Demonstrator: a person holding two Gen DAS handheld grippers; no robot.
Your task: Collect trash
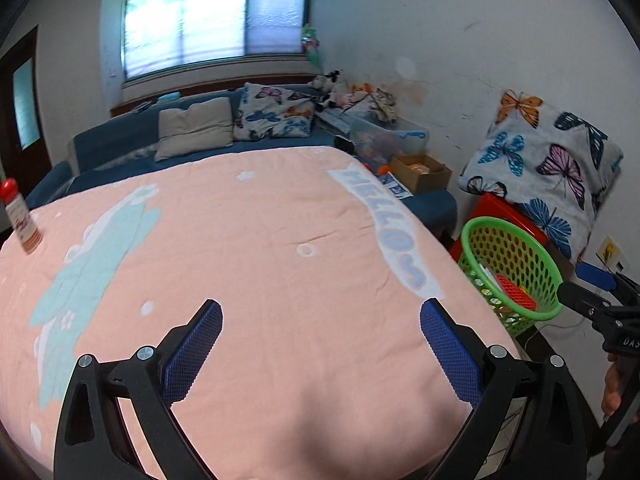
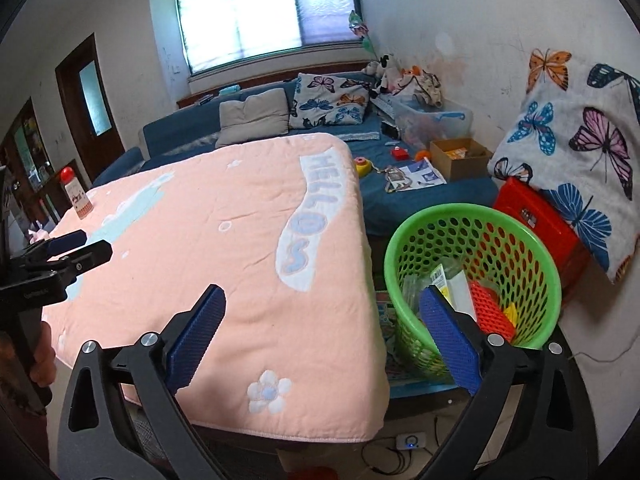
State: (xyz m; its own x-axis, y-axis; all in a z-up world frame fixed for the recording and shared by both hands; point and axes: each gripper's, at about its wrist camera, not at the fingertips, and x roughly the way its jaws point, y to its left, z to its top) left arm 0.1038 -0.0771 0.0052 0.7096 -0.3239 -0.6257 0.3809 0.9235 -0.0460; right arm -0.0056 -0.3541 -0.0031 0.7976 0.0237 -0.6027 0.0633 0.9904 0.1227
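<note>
Trash sits in one green basket (image 2: 472, 280) beside the blanket's right edge: a red mesh piece (image 2: 490, 312), a yellow scrap, some clear and white packaging. One red-capped bottle (image 2: 76, 196) stands near the far left edge of the pink blanket (image 2: 224, 240); the rest of the blanket is bare. Left gripper (image 1: 320, 344) released, nothing between its pads. Right gripper (image 2: 324, 332) released too, empty, over the blanket's corner by the basket.
</note>
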